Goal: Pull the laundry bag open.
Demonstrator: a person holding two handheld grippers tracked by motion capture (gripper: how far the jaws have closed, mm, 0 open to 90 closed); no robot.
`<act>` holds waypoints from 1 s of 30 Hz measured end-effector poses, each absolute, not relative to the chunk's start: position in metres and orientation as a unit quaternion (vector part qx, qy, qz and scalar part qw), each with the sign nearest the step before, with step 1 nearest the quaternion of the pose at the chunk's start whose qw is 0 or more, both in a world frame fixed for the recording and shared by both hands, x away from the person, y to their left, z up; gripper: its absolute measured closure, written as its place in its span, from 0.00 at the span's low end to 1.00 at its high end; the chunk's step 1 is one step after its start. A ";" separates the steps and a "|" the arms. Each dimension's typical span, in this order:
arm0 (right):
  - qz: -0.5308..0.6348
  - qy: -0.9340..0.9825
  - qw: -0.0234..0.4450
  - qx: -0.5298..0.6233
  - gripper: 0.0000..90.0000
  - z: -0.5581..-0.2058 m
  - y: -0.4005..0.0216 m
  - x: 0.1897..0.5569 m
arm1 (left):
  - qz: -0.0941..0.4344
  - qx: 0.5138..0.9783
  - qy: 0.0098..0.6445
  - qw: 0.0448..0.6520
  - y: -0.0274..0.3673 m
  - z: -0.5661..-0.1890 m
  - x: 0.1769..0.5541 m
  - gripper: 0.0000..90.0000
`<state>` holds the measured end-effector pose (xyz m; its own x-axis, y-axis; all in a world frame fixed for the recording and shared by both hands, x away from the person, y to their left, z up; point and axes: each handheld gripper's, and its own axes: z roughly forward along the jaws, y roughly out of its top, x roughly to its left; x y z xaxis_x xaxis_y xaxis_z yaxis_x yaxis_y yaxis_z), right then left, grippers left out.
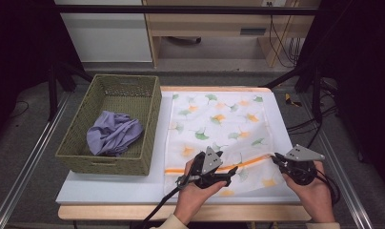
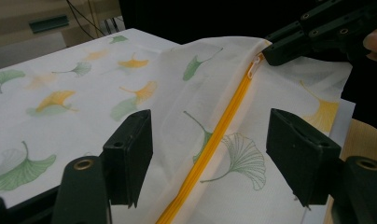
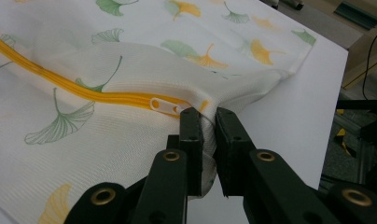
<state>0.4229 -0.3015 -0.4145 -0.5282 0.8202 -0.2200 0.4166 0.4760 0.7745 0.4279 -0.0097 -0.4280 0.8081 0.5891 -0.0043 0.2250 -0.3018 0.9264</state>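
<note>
A white mesh bag (image 1: 219, 119) printed with green and orange ginkgo leaves lies flat on the white board (image 1: 109, 188). An orange zipper (image 1: 250, 161) crosses it near the front edge. My right gripper (image 3: 209, 116) is shut on the bag's bunched edge at the zipper's right end, just past the white zipper pull (image 3: 165, 105). My left gripper (image 2: 210, 126) is open and hovers over the zipper (image 2: 224, 121), with the fabric between its jaws and neither pad touching it. In the high view the left gripper (image 1: 228, 164) is left of the right gripper (image 1: 275, 158).
A green woven basket (image 1: 109, 164) stands at the left of the board, with a crumpled purple cloth (image 1: 113, 133) inside. The board's right edge (image 3: 317, 107) lies close to my right gripper. Dark frame bars and cables flank the table.
</note>
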 end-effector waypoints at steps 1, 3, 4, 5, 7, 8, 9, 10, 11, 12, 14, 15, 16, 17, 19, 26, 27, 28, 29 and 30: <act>0.338 0.806 0.301 0.381 0.91 -0.413 -0.300 0.422 | 0.171 0.790 0.255 0.530 -0.011 -0.429 0.429 0.36; 0.336 0.808 0.307 0.375 0.91 -0.411 -0.297 0.422 | 0.163 0.789 0.257 0.533 -0.013 -0.430 0.431 0.41; 0.336 0.807 0.307 0.376 0.91 -0.409 -0.295 0.422 | 0.162 0.790 0.255 0.534 -0.014 -0.429 0.432 0.42; 0.336 0.807 0.310 0.374 0.91 -0.408 -0.294 0.422 | 0.161 0.788 0.254 0.537 -0.015 -0.429 0.432 0.45; 0.337 0.808 0.314 0.368 0.91 -0.404 -0.291 0.421 | 0.156 0.787 0.250 0.542 -0.019 -0.429 0.432 0.49; 0.337 0.808 0.314 0.367 0.91 -0.403 -0.289 0.420 | 0.155 0.788 0.246 0.543 -0.021 -0.429 0.432 0.53; 0.339 0.807 0.314 0.367 0.91 -0.402 -0.287 0.420 | 0.156 0.788 0.243 0.543 -0.023 -0.429 0.432 0.55; 0.340 0.807 0.313 0.366 0.91 -0.401 -0.287 0.420 | 0.156 0.789 0.240 0.544 -0.026 -0.429 0.431 0.57; 0.342 0.807 0.314 0.365 0.91 -0.401 -0.286 0.420 | 0.154 0.789 0.238 0.545 -0.029 -0.429 0.430 0.58; 0.344 0.806 0.312 0.367 0.91 -0.401 -0.285 0.419 | 0.153 0.787 0.238 0.548 -0.031 -0.429 0.430 0.59; 0.345 0.806 0.309 0.368 0.91 -0.400 -0.285 0.419 | 0.152 0.787 0.233 0.550 -0.037 -0.429 0.428 0.62; 0.348 0.805 0.308 0.369 0.91 -0.400 -0.285 0.419 | 0.152 0.789 0.228 0.550 -0.040 -0.428 0.428 0.63; 0.350 0.804 0.307 0.369 0.91 -0.400 -0.285 0.418 | 0.153 0.791 0.223 0.549 -0.042 -0.429 0.427 0.65; 0.351 0.804 0.308 0.367 0.91 -0.400 -0.285 0.418 | 0.153 0.791 0.222 0.549 -0.044 -0.429 0.427 0.66; 0.350 0.806 0.310 0.364 0.92 -0.400 -0.286 0.418 | 0.151 0.794 0.218 0.547 -0.048 -0.429 0.427 0.68; 0.345 0.809 0.313 0.359 0.92 -0.400 -0.285 0.418 | 0.146 0.804 0.203 0.540 -0.064 -0.431 0.428 0.76; 0.344 0.809 0.313 0.359 0.92 -0.399 -0.284 0.417 | 0.145 0.804 0.204 0.540 -0.066 -0.432 0.429 0.76; 0.344 0.809 0.313 0.360 0.92 -0.399 -0.283 0.417 | 0.143 0.804 0.203 0.540 -0.068 -0.432 0.430 0.77; 0.345 0.810 0.314 0.355 0.92 -0.398 -0.282 0.417 | 0.144 0.806 0.201 0.538 -0.069 -0.432 0.430 0.77; 0.348 0.810 0.313 0.354 0.92 -0.398 -0.281 0.417 | 0.148 0.805 0.201 0.538 -0.072 -0.432 0.431 0.78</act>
<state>0.4167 -0.2813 -0.3983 -0.5529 0.7915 -0.2603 0.3566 0.5071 0.7846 0.4312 -0.0715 -0.4321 0.8755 0.4828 0.0212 0.1653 -0.3404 0.9256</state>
